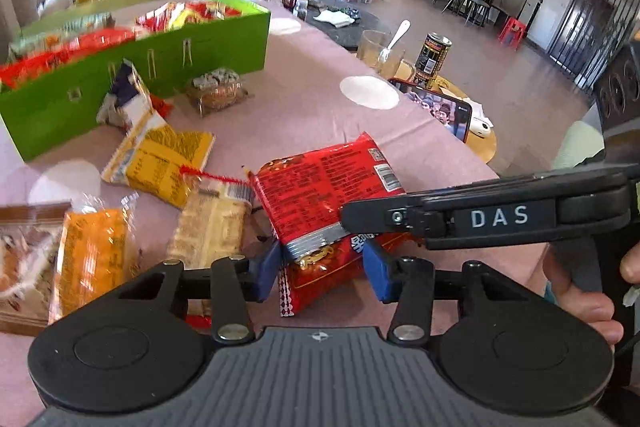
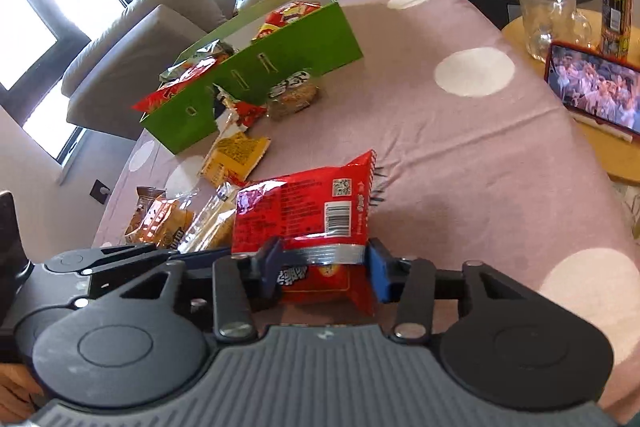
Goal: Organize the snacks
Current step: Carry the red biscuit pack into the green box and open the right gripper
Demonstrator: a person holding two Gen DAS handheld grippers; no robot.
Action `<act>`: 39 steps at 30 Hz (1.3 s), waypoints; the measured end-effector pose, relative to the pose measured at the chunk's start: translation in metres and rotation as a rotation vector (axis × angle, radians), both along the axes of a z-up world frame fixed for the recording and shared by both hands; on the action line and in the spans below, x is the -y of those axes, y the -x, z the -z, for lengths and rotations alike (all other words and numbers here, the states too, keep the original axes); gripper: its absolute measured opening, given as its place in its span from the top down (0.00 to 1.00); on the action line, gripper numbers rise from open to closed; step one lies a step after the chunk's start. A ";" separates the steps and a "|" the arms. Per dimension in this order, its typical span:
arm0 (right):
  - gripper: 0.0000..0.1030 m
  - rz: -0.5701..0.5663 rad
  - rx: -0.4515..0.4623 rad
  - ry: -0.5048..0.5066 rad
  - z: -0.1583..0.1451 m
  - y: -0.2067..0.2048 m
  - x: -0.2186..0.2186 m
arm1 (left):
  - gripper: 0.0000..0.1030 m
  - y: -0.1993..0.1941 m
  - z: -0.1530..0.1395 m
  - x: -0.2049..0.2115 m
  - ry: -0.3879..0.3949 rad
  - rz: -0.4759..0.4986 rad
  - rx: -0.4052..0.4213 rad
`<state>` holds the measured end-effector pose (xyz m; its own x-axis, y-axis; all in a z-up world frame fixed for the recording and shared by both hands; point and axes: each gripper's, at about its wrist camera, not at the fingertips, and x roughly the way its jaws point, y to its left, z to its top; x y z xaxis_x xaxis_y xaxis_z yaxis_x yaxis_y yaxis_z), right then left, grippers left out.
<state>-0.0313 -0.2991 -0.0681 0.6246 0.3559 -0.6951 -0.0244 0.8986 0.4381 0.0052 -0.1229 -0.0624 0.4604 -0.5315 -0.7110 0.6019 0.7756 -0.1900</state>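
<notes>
Holding one red packet point(image 2: 308, 211) between both grippers, left point(image 1: 324, 267) and right point(image 2: 324, 267), you've part-filled the green box point(image 1: 132, 75); several snacks point(image 1: 168, 155) remain near the table's point(image 1: 304, 115) front edge.

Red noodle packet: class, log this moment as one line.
red noodle packet | gripped at silver seam by left gripper and right gripper | above pink tablecloth | green box beyond

Bare tabletop point(image 2: 460, 155) to my right gives passage; scattered snack packets point(image 2: 234, 159) block the green box point(image 2: 256, 75) front.
</notes>
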 end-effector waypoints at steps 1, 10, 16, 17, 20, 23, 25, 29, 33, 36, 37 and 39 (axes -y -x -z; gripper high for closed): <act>0.51 -0.005 0.013 0.010 -0.003 0.001 -0.003 | 0.58 0.001 -0.004 -0.001 0.000 -0.003 0.013; 0.51 -0.041 0.137 0.004 -0.043 -0.010 -0.015 | 0.57 -0.006 -0.049 -0.021 0.031 -0.063 0.163; 0.51 -0.068 0.213 0.007 -0.071 -0.039 -0.029 | 0.56 -0.034 -0.076 -0.030 0.034 -0.123 0.229; 0.51 -0.071 0.218 0.002 -0.074 -0.044 -0.030 | 0.56 -0.040 -0.080 -0.031 0.039 -0.133 0.235; 0.51 -0.076 0.231 -0.013 -0.083 -0.063 -0.031 | 0.56 -0.060 -0.088 -0.033 0.046 -0.150 0.248; 0.51 -0.075 0.243 -0.010 -0.089 -0.082 -0.031 | 0.55 -0.082 -0.091 -0.030 0.046 -0.154 0.252; 0.51 -0.067 0.240 -0.009 -0.092 -0.095 -0.030 | 0.55 -0.099 -0.091 -0.027 0.042 -0.156 0.255; 0.51 -0.063 0.238 -0.005 -0.093 -0.123 -0.029 | 0.55 -0.132 -0.092 -0.019 0.024 -0.168 0.252; 0.51 -0.065 0.217 -0.009 -0.090 -0.154 -0.026 | 0.55 -0.165 -0.087 -0.013 0.008 -0.181 0.238; 0.51 -0.062 0.198 -0.010 -0.084 -0.174 -0.024 | 0.55 -0.189 -0.082 -0.010 0.002 -0.189 0.221; 0.51 -0.062 0.195 -0.008 -0.082 -0.181 -0.024 | 0.55 -0.196 -0.079 -0.008 0.002 -0.192 0.214; 0.51 -0.061 0.188 -0.006 -0.078 -0.193 -0.024 | 0.55 -0.211 -0.074 -0.006 -0.005 -0.195 0.201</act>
